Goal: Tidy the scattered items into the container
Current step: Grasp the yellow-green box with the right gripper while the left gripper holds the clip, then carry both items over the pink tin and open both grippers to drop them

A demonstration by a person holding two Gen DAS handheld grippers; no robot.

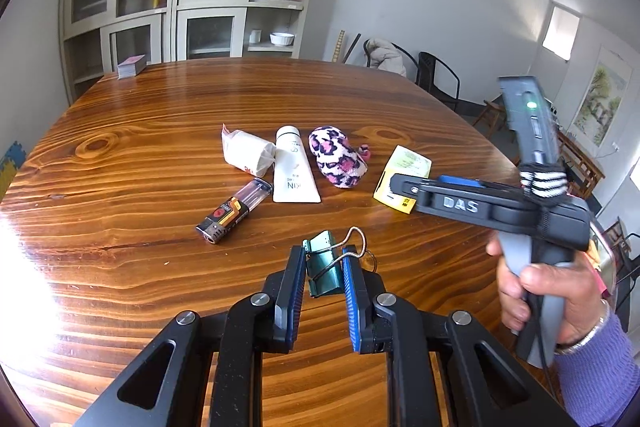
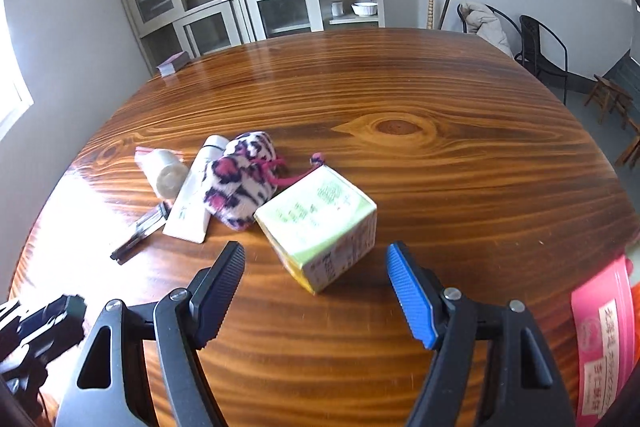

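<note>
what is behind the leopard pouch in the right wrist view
The white tube runs behind the pouch, its cap end and flat end showing. Its middle is covered, as is any table behind.

The left gripper (image 1: 323,269) is tilting downward, its jaws clamping a clip (image 1: 326,267); the right gripper (image 2: 316,281) is angling downward with jaws standing wide, a hand (image 1: 548,297) gripping its handle

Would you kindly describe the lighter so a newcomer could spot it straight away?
On the wooden table, find the row of items at its middle. The lighter lies just in front of the white tube, nearer the camera. Alone among them it has a clear plastic end and a black, orange-labelled body.
</note>
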